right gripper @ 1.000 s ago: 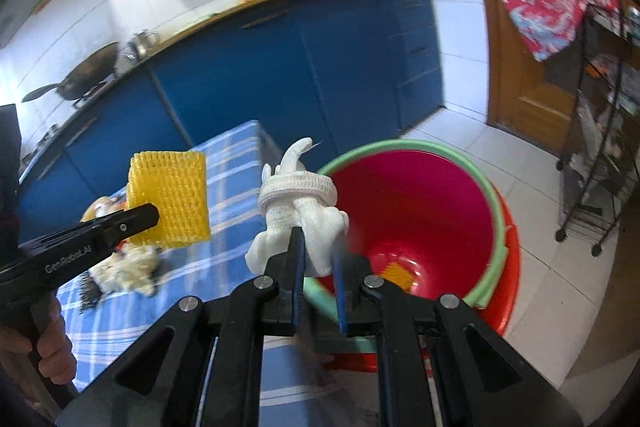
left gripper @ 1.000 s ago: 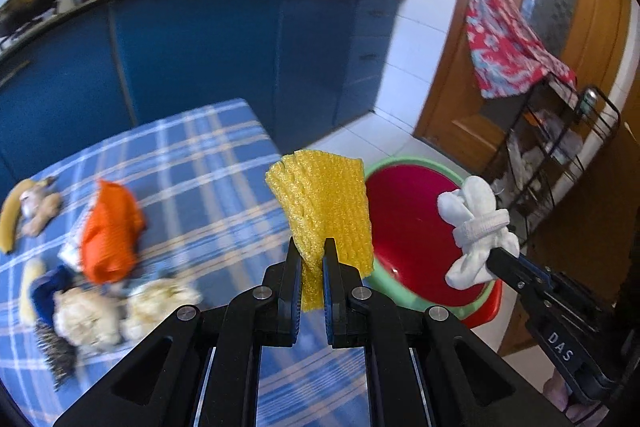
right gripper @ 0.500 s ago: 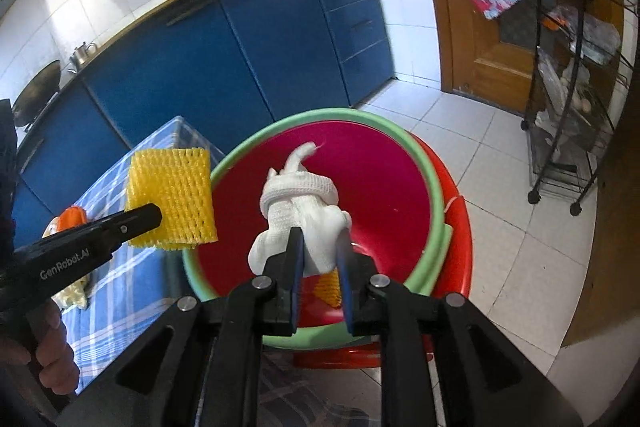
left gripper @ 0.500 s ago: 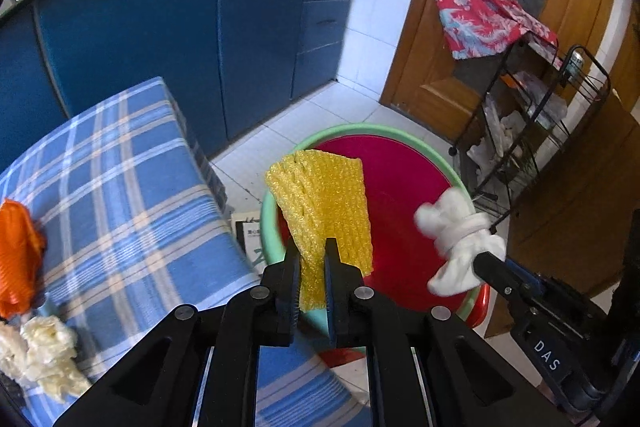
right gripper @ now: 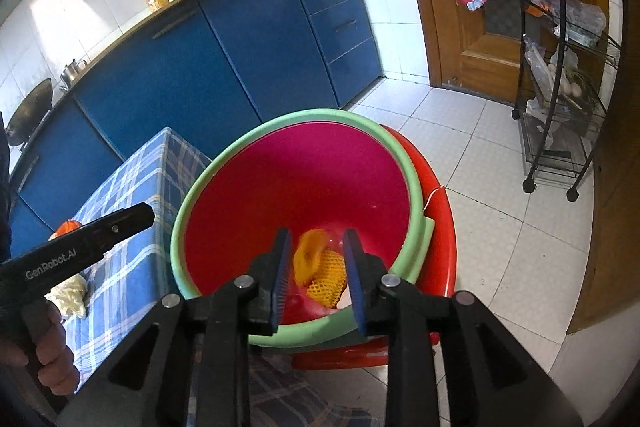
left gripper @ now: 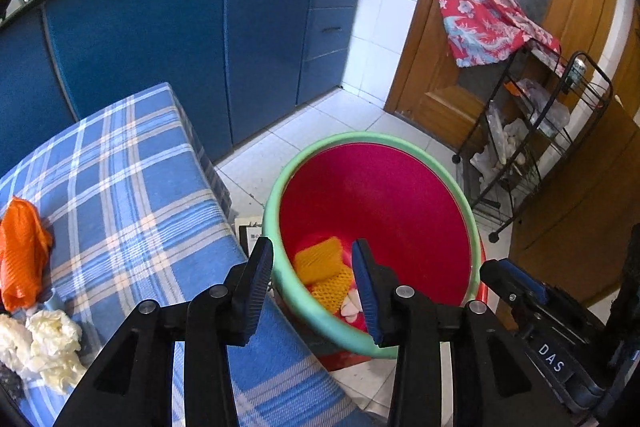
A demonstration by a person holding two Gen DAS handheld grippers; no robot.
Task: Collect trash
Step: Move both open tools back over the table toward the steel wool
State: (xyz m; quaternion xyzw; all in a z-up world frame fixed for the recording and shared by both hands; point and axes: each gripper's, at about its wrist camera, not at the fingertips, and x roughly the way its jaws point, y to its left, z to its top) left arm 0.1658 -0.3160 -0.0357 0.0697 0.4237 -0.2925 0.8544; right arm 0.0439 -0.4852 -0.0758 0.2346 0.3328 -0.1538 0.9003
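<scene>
Step in hand: release of two trash pieces into the bin.

Left gripper [left gripper: 313,287]: jaws just opening, now moderately apart, nothing between the pads. Poised over the near rim of the red basin with green rim [left gripper: 276,263], which stands on the tiled floor [left gripper: 280,143] just beside the table with blue plaid cloth [left gripper: 132,179].

Right gripper [right gripper: 316,277]: jaws also just opening, narrower than the left, empty. Likewise aimed down into the basin [right gripper: 416,187].

Location of task items: yellow foam fruit net [left gripper: 320,261] lying at the basin bottom, a second yellow net [left gripper: 332,287] touching it, and a white scrap [left gripper: 352,305] beside them, partly hidden by the left gripper's finger. Same pile visible between the right gripper's fingers [right gripper: 320,267]; the nearer net blurred, possibly in mid-fall.

Remaining on the table: orange net bag [left gripper: 22,255] and crumpled white tissue wads [left gripper: 52,343], near the left edge, well apart from the basin. Task judged partly complete.

Next move calls for:
- Withdrawal of both grippers clear of the basin rim.
- Swing back over the cloth toward the remaining pieces.
- Jaws spread wider before descent; soft, loose items likely to compress and need a firm central pinch.
- Care against dragging the cloth.
</scene>
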